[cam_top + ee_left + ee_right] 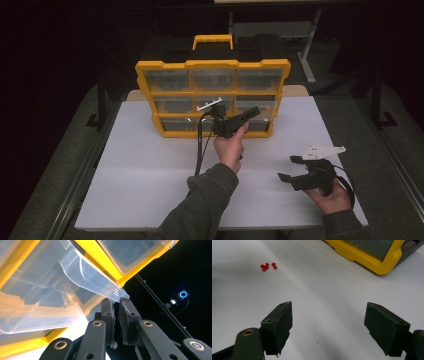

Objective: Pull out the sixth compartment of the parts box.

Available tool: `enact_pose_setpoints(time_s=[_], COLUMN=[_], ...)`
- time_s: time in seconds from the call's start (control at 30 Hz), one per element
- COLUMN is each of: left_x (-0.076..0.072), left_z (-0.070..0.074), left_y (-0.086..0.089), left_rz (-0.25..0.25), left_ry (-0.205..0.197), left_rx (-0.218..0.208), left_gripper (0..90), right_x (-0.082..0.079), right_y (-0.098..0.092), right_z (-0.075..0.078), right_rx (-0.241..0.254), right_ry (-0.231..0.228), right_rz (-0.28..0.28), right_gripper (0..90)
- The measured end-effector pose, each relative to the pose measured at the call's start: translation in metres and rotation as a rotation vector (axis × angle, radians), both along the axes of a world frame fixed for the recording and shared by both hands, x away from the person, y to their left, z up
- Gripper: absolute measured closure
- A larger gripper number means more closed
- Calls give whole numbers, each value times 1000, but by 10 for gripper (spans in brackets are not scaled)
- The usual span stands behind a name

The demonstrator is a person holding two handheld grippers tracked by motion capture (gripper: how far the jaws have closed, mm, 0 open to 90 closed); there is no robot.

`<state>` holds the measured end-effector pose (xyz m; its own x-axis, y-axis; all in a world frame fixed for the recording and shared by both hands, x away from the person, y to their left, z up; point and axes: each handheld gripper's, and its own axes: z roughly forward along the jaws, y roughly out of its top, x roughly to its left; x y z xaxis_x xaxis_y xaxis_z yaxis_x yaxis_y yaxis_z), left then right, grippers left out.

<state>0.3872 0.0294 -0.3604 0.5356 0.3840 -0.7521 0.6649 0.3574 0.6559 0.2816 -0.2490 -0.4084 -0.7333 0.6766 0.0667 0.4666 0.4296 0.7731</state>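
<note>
- The yellow organizer [212,97] stands upright at the table's [150,170] twelve o'clock edge.
- The left tool [117,305] is pinched tight on the lip of a clear drawer [100,281] in the bottom row.
- The right tool [328,325] rests at five o'clock, jaws wide, holding nothing.
- Red pushpins [268,266] lie at its ten o'clock.
</note>
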Motion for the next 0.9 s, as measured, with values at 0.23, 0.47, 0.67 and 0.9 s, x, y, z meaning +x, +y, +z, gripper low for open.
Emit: enact_pose_setpoints(time_s=[0.23, 0.47, 0.67, 0.9], left_x=[-2, -5, -6, -8], left_z=[0, 2, 3, 3], left_y=[1, 1, 2, 3], left_rz=[-8, -14, -21, -26], left_ry=[-4, -7, -6, -13], left_rx=[8, 16, 21, 31], left_gripper=[816, 815, 813, 813], right_x=[0, 0, 1, 1], right_y=[1, 1, 2, 1], right_z=[-1, -1, -2, -1], right_rx=[-2, -2, -6, -4], right_ry=[1, 7, 7, 6], right_rz=[2, 4, 6, 4], right_gripper=[213, 212, 212, 210])
